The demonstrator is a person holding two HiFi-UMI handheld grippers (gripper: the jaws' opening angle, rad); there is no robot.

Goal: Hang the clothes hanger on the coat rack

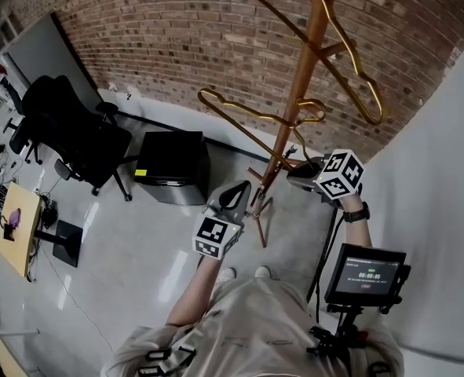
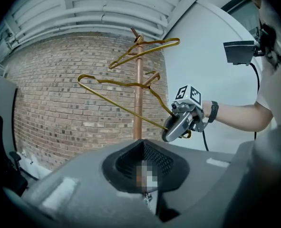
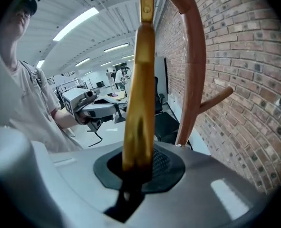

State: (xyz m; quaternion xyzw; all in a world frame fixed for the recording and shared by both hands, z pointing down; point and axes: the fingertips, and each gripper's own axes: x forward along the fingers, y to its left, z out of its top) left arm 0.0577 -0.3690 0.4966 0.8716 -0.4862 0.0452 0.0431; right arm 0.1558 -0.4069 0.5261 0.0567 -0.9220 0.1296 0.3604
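The right gripper (image 1: 294, 170) is clamping its jaws down narrow on the gold clothes hanger (image 3: 138, 103). The hanger's flat bar is running straight up out of the pads in the right gripper view. The grip is sitting near one lower end of the hanger, probably so that the rest of the frame can reach up and across to the coat rack (image 2: 139, 63) while the hand stays below it.

The hanger is sloping up from the gripper to the middle of the rack's pole. There its upper part is crossing the pole right by a side peg (image 3: 216, 100). Whether its hook is already bearing on that peg or only lying against it cannot be told from these views. With the jaws tight on it, the weight looks to be carried by the gripper, at least in part.

A second gold hanger (image 2: 154, 43) is hanging from the top of the pole. That likely explains why a lower peg is being used for this one.

The left gripper (image 1: 235, 191) is keeping its jaws together with nothing between them. It is waiting near the foot of the pole, apart from the hanger. It is aiming at the rack as if ready to steady things if needed.
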